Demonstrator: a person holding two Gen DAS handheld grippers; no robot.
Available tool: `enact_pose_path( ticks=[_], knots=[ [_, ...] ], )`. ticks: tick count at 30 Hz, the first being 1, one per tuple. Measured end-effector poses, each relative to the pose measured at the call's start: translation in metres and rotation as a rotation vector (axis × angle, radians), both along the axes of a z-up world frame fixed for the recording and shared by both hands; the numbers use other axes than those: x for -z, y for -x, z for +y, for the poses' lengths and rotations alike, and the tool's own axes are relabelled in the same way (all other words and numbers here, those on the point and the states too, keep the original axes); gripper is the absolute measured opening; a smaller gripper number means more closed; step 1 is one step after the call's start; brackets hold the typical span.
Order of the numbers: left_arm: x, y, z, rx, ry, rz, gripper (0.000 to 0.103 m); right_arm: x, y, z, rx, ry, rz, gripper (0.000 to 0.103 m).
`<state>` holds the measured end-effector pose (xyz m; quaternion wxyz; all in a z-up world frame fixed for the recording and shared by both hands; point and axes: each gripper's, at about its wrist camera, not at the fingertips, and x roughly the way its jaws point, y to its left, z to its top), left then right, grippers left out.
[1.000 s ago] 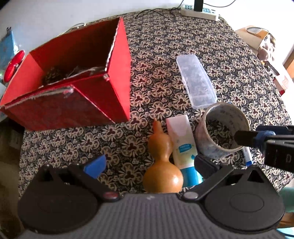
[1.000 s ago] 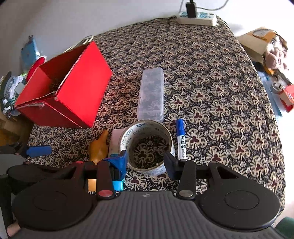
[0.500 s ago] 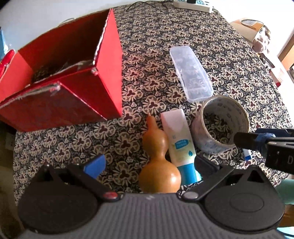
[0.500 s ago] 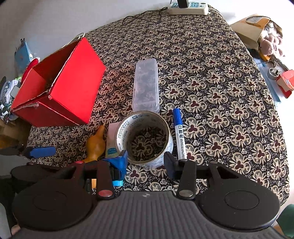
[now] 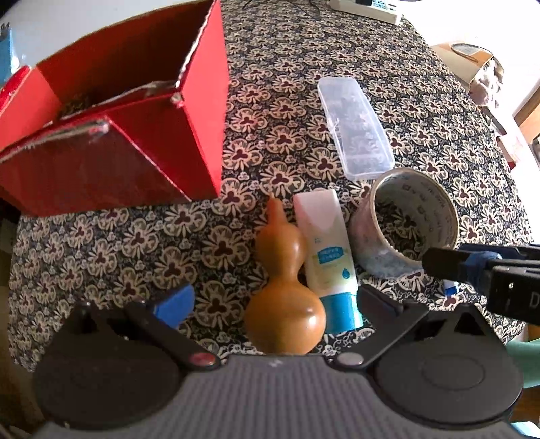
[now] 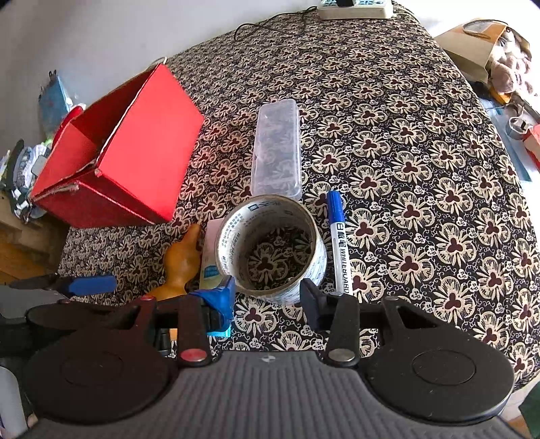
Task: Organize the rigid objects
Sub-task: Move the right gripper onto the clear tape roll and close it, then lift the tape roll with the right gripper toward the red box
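Note:
A tan gourd [image 5: 283, 304] and a white-and-blue tube [image 5: 329, 256] lie side by side on the patterned cloth. My left gripper [image 5: 275, 304] is open, with one finger on each side of the pair. A tape roll [image 6: 273, 243] stands on end beside the tube, and a blue whiteboard marker [image 6: 339, 243] lies to its right. My right gripper [image 6: 266, 297] hangs over the roll's near side. Its jaws are closing, the roll's near wall is between them, and the pads are not visibly pressing. A clear plastic case [image 6: 276, 148] lies behind the roll. A red open box [image 5: 118, 118] stands at the left.
A power strip [image 6: 354, 8] with its cord lies at the table's far edge. Cardboard and clutter [image 6: 489, 50] sit off the table on the right. The table's near edge runs just under both grippers. The right gripper's finger [image 5: 449, 263] reaches in beside the roll.
Both views have tilted down a little, bringing the objects closer. The right gripper's fingers have drawn slightly nearer each other around the tape roll. No object has moved.

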<state>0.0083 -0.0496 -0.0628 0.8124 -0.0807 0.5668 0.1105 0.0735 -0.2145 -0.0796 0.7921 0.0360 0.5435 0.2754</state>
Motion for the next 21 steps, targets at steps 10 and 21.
enact_pose_path(
  ticks=[10,21],
  knots=[
    [-0.011,-0.004,0.004,0.033,0.202,-0.166,0.102,0.0,-0.015,-0.023,0.106,-0.054,-0.053,0.023],
    [0.01,-0.041,-0.007,0.067,0.192,-0.098,0.096,0.021,-0.03,-0.029,0.129,-0.085,-0.08,0.016]
  ],
)
